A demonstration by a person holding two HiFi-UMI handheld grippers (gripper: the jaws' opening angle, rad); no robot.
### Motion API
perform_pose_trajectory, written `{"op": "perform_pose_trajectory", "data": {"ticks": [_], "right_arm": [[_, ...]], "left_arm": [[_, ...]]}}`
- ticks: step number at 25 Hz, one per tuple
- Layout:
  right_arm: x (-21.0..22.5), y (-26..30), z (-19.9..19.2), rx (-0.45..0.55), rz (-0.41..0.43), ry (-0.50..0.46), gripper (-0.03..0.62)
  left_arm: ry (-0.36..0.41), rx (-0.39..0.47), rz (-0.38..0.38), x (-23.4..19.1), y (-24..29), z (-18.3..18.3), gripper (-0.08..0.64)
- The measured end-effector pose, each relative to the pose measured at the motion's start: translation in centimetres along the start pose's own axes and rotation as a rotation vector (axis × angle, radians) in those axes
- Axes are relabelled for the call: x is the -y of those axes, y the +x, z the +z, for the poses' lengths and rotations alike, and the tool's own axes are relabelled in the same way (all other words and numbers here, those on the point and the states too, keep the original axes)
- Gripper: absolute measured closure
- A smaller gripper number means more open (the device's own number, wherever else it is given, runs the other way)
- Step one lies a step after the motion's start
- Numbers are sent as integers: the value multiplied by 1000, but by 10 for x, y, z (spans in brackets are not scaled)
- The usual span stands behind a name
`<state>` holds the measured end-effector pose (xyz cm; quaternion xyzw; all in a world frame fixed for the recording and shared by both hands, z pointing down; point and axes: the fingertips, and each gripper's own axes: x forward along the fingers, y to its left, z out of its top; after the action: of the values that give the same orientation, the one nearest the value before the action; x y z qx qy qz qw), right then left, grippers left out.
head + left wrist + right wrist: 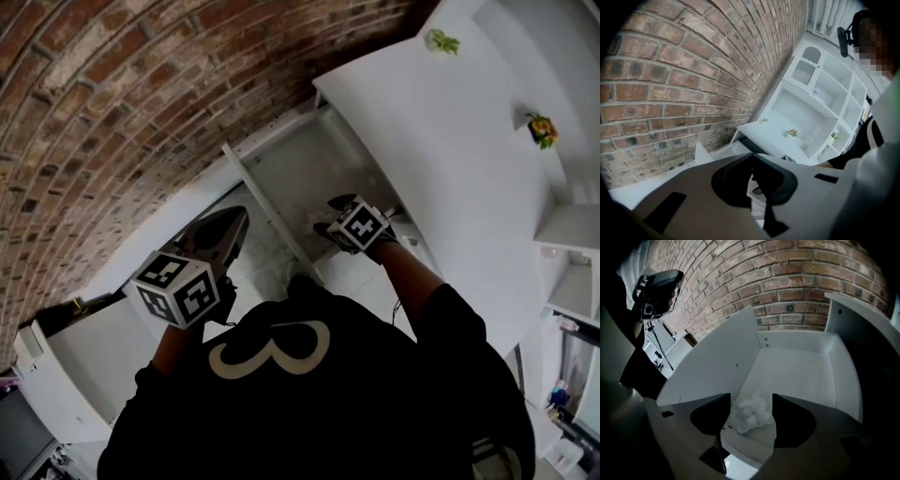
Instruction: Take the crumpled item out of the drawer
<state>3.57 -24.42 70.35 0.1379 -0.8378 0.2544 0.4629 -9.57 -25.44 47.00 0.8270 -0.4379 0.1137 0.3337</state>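
Head view: the left gripper [228,228] is hovering beside the open drawer [300,169] and the right gripper [334,214] is reaching into it. A pale "3" is showing on the person's black top [375,403].

Left gripper view: the jaws are pressing together, empty.

Right gripper view: the jaws are standing apart, and the crumpled white item [752,412] is lying between them on the drawer floor.

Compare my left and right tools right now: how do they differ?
The left tool has its jaws together with nothing between them; the right tool has its jaws apart around the crumpled white wad. The right tool reaches into the open drawer; the left tool is held outside it. Each carries a marker cube.
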Motion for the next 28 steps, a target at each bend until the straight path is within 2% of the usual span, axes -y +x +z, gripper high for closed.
{"op": "perform_pose_trajectory", "data": {"ticks": [10, 16, 19, 22, 24, 26, 28], "right_arm": [[28, 49, -21, -164, 30, -34, 321], [19, 63, -36, -272, 73, -42, 336], [19, 68, -43, -311, 63, -48, 375], [36, 62, -56, -391, -36, -65, 410], [35, 64, -55, -383, -35, -56, 418], [20, 73, -45, -316, 43, -38, 431], [16, 77, -43, -301, 60, -36, 440]], "left_arm": [[-25, -16, 53, -27, 7, -6, 557], [-35, -32, 77, -38, 5, -14, 557], [-43, -46, 84, -43, 5, -19, 558], [-46, -52, 82, -43, 5, -21, 557], [-43, -52, 81, -43, 6, -20, 557], [-41, -51, 81, -43, 7, -19, 557], [-40, -51, 82, -45, 7, -19, 557]]}}
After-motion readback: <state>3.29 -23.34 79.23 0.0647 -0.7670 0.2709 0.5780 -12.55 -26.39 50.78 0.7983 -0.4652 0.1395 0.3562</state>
